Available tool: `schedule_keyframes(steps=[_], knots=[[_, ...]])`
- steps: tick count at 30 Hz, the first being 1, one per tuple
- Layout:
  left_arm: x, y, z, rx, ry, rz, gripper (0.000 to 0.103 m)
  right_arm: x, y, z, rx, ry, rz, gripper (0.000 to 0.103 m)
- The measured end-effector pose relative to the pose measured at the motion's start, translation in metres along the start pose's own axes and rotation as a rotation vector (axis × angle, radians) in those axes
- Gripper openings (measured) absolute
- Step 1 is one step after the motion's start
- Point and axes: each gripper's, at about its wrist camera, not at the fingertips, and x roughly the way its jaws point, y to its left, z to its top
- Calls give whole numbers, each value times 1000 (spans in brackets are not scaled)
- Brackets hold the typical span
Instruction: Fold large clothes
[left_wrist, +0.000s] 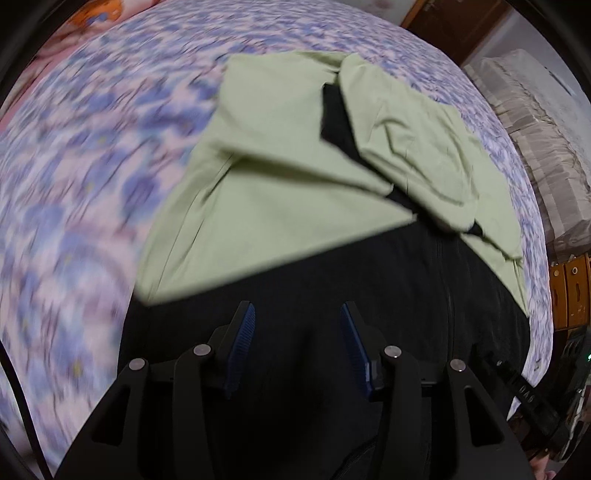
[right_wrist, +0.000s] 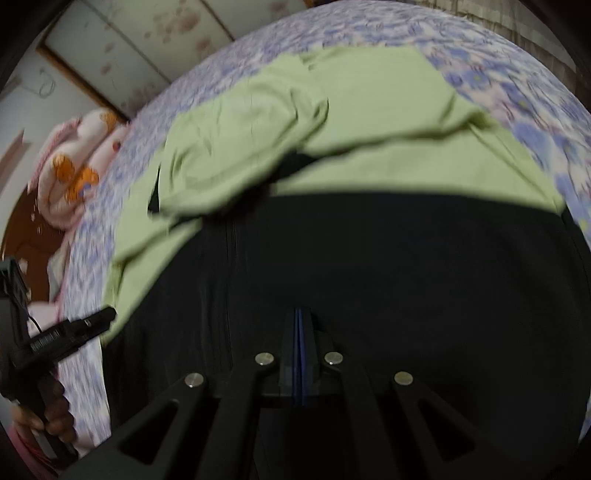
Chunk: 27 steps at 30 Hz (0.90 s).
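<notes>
Across the bed, we see a purple-flowered sheet (left_wrist: 110, 155) carrying the green-and-black jacket (left_wrist: 280, 206), its black half nearest both tools. Our left gripper (left_wrist: 297, 314) hovers with jaws wide apart and empty; our right gripper (right_wrist: 302, 314) has its jaws pressed together, and whether they pinch fabric we cannot tell. Pink bedding (right_wrist: 74, 162) lies at the bed's far edge below a wood-framed wall panel (right_wrist: 122, 48).

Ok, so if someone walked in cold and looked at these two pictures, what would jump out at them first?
First the big jacket, pale green with a black lower part, spread on the purple floral bedspread and filling the middle of both views. Next the claws above the black part: the left claw open with blue pads showing, the right claw pressed shut. At the far left of the right view lies a pink bundle with orange bears.
</notes>
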Motion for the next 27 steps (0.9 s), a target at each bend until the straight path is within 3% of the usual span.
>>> schedule_keyframes(steps=[5,12,14,16,18,21,24,27], knots=[[-21,6,-45,-54,34,5,47,-16,-14,-37,9,77,28,0],[-50,2,-99,-52,62,67,47,-57,-46,-69,-19,112,6,1],[-58,6,-111,-54,63,84,47,-67,-59,-73,-9,113,-7,6],[-65,12,-124,-42,72,119,47,-81,-76,-77,10,106,-26,24],[-69,18,-133,-31,87,138,47,-93,-95,-79,59,88,-23,31],[-71,30,-148,-16,123,172,49,-106,-123,-81,115,79,-26,35],[-69,44,-156,-46,160,164,65,-113,-144,-83,143,79,-66,37],[-68,59,-161,-80,177,131,70,-117,-166,-86,175,79,-81,40]])
